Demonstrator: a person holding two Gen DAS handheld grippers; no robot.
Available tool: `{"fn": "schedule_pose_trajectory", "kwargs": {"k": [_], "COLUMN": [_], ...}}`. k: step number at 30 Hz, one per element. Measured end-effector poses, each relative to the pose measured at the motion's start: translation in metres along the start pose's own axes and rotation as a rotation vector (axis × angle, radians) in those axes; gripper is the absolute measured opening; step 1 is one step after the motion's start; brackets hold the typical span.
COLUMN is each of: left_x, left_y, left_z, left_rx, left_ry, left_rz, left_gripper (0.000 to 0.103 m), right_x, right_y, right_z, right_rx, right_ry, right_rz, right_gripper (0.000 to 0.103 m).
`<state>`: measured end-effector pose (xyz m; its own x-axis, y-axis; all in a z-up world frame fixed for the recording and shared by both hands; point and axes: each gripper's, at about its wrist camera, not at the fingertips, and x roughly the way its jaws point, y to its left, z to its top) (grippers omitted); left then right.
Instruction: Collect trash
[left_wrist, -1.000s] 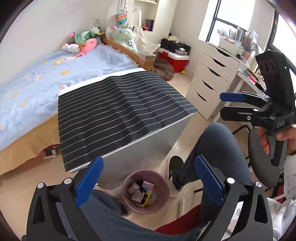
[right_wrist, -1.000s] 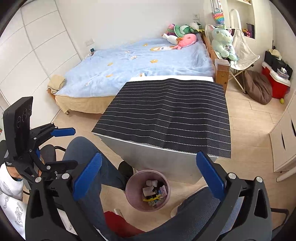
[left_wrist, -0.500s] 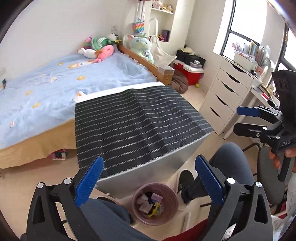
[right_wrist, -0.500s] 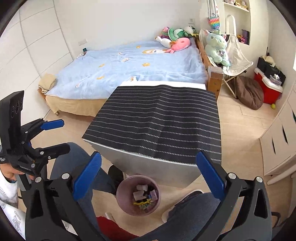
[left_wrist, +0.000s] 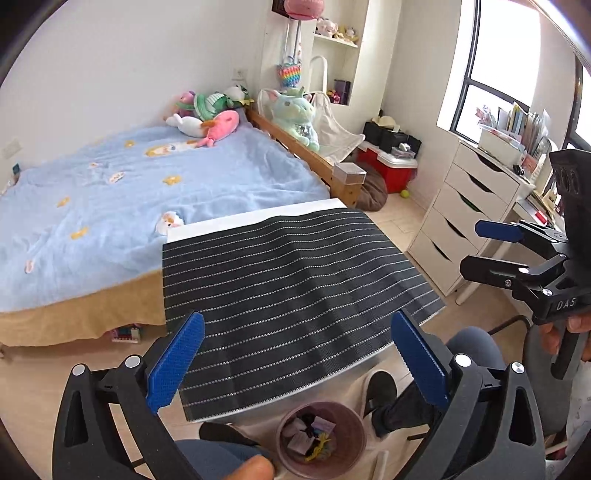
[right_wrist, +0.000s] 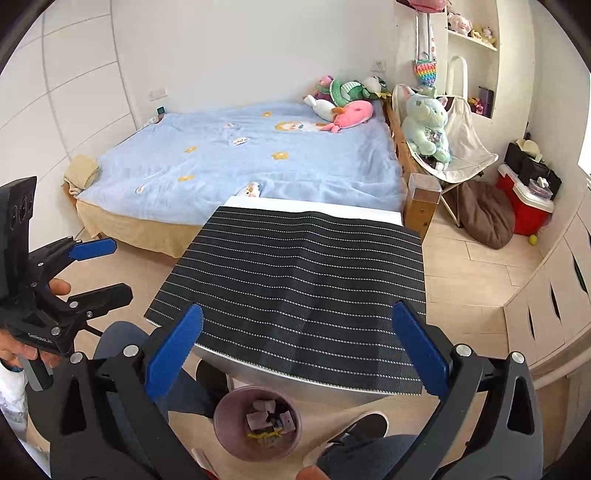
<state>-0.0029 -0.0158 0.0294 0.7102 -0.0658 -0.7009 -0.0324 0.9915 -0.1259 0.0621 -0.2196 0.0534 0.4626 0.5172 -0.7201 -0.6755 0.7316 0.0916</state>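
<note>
Both grippers: the left gripper (left_wrist: 295, 362) and the right gripper (right_wrist: 297, 354) were held above the near edge of the table, jaws spread wide, nothing between the blue pads.
Trash: several scraps of paper and a yellow bit lay inside the bin (right_wrist: 257, 424), which stood on the floor just in front of the table, between the person's legs.
Table: the striped mat (right_wrist: 303, 284) covered the top; no loose piece showed on it in either view.
Step in hand: judged to be the close of the job, or a last look for strays, since the visible trash was in the bin.
Doing it well: the sensible course was to scan the mat edges and the floor around the bin (left_wrist: 320, 439) before stopping, keeping the jaws apart so a small scrap could be pinched from above.
Care: the shoe (right_wrist: 360, 430) sat near the bin, so any reach down needed to go straight in, not sideways.
Hidden: the floor under the table could not be seen.
</note>
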Motion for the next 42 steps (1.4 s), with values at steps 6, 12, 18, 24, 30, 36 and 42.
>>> {"fn": "schedule_pose_trajectory", "kwargs": {"k": [6,12,18,24,30,36,42], "left_x": [0.014,0.018,0.024,0.027,0.025,0.023,0.024], "left_y": [0.004,0.01,0.01,0.01,0.012,0.013,0.013], "left_z": [0.006,0.011,0.013,0.014,0.015,0.014,0.013], "left_rx": [-0.022,-0.05,-0.044,-0.045,-0.048,-0.05,-0.051], "left_ry": [0.015,-0.001,0.019,0.026,0.027,0.027,0.03], "left_rz": [-0.026,0.003,0.004,0.004,-0.001,0.0,0.001], "left_gripper": [0.097,0.097,0.097,0.097,0.097,0.097,0.097], "right_x": [0.016,0.024,0.029,0.03,0.033,0.033,0.033], "right_y": [0.0,-0.004,-0.007,-0.007,-0.007,-0.006,-0.004], "right_z": [0.005,0.008,0.01,0.011,0.012,0.013,0.013], "right_rx": [-0.001,0.009,0.015,0.014,0.008,0.003,0.002], "right_ry": [0.024,0.036,0.04,0.043,0.044,0.043,0.045], "right_rz": [0.013,0.013,0.018,0.015,0.008,0.008,0.007], "right_gripper": [0.1,0.1,0.1,0.1,0.1,0.1,0.1]}}
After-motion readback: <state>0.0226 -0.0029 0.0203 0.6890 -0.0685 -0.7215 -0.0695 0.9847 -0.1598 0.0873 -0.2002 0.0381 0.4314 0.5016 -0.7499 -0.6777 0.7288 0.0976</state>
